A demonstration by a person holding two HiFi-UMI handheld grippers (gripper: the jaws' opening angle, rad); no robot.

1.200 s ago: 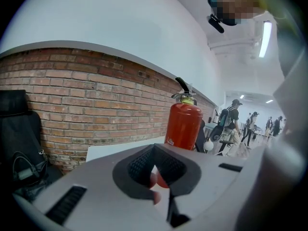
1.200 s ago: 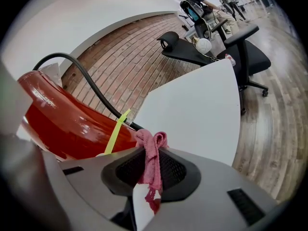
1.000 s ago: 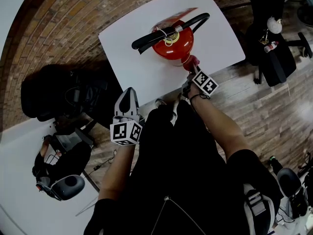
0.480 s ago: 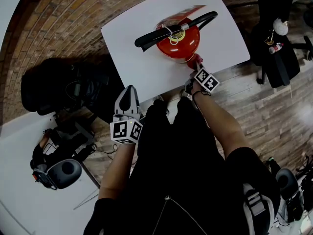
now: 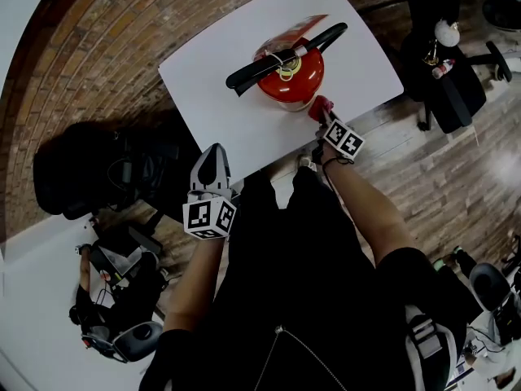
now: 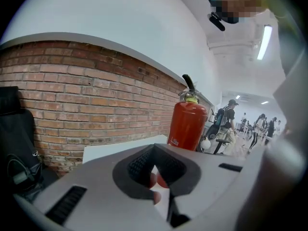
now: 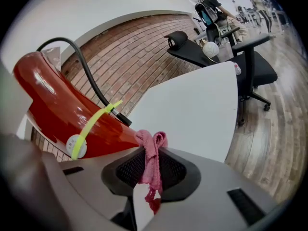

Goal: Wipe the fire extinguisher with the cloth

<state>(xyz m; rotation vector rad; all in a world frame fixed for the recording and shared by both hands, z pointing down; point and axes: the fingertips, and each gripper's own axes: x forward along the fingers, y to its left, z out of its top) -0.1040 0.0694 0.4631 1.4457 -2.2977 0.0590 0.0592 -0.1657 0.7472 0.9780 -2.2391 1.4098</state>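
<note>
A red fire extinguisher (image 5: 291, 72) with a black handle and hose stands upright on a white table (image 5: 212, 96). It also shows in the left gripper view as a red fire extinguisher (image 6: 187, 124) and close up as a red body (image 7: 62, 109) in the right gripper view. My right gripper (image 5: 323, 112) is shut on a pink cloth (image 7: 150, 158), and the cloth (image 5: 320, 105) touches the extinguisher's near side. My left gripper (image 5: 213, 163) hangs near the table's front edge, apart from the extinguisher, jaws shut with nothing held.
A brick wall (image 5: 89, 47) runs behind the table. A black office chair (image 5: 452, 80) stands to the right on the wood floor. Black bags and gear (image 5: 106, 169) lie at the left, beside another white surface (image 5: 32, 300).
The right gripper with the cloth has shifted slightly up along the extinguisher's near side. The left gripper has stayed in place.
</note>
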